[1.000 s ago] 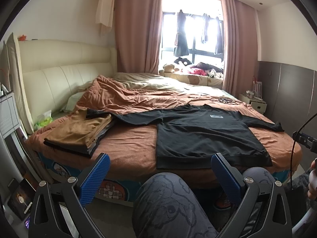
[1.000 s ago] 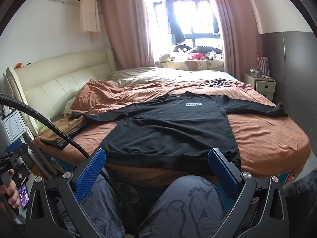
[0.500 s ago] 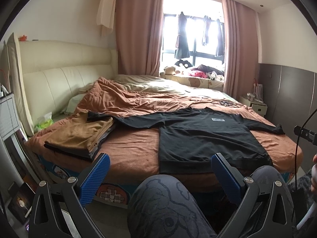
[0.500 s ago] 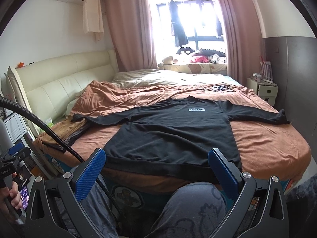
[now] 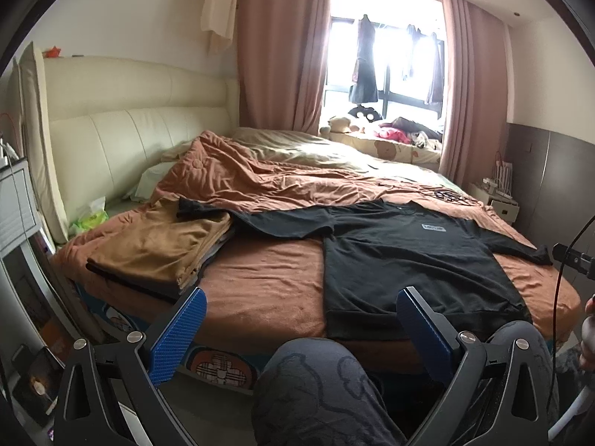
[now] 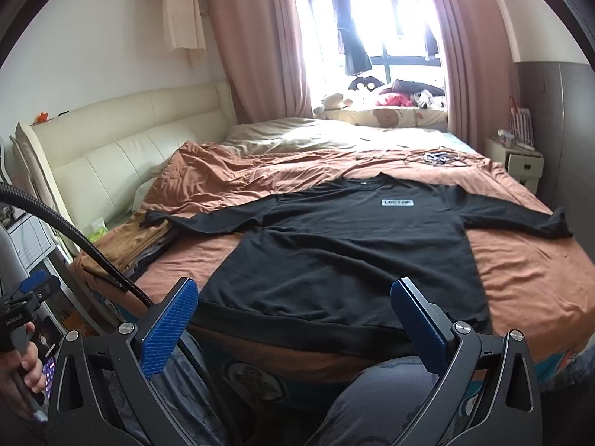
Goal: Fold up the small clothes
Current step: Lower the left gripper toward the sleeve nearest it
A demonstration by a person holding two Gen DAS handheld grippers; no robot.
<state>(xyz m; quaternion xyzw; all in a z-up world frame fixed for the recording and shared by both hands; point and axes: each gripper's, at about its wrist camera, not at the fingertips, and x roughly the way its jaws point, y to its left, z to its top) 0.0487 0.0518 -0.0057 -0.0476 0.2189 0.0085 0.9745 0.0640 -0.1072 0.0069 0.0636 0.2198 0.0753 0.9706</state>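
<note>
A black shirt (image 6: 346, 256) lies spread flat on the bed (image 6: 520, 271), sleeves out, hem at the near edge; its small chest label reads "LOSTOP". A folded stack (image 5: 160, 249) sits to its left. Pink curtains (image 6: 256, 41) frame a bright far window. Both the left hand-held gripper (image 5: 301, 334) and right hand-held gripper (image 6: 293, 321) hang spread and empty above the person's knees.

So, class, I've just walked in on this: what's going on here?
A person holds a pair of tongs in each hand, facing a bed. A black T-shirt lies spread flat on it, sleeves out, not yet folded. To its left sits a stack of folded clothes, with one sleeve tip resting on it. The left tongs and right tongs are both open, short of the hem, touching nothing.
</note>
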